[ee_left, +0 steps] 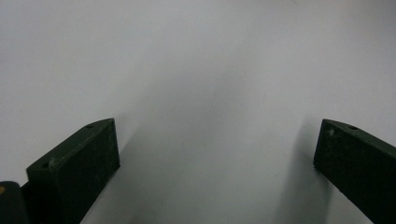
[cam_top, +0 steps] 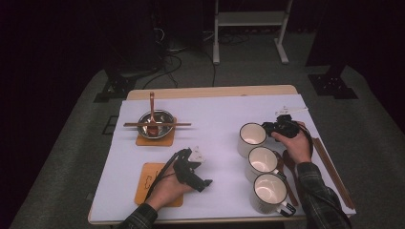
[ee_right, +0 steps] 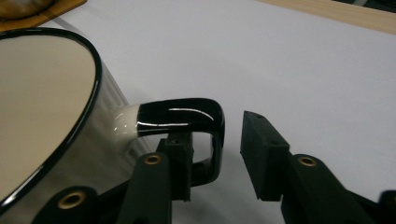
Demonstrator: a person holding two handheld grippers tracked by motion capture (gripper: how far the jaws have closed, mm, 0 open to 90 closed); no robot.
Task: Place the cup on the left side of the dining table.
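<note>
1. The right gripper (ee_right: pixel 215 154) has its jaws part-open astride the black handle (ee_right: pixel 187 116): one inside the loop, one outside with a gap, not yet pinching.
2. The far mug (cam_top: pixel 251 138) sits just beyond on the white table (cam_top: pixel 215 119).
3. Well apart, the left gripper (ee_left: pixel 215 154) rests wide open and empty.

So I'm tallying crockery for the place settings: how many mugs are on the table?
3, in a line on the table's right side: far mug at the right gripper, middle mug, near mug by the front edge. None seems hidden.
</note>
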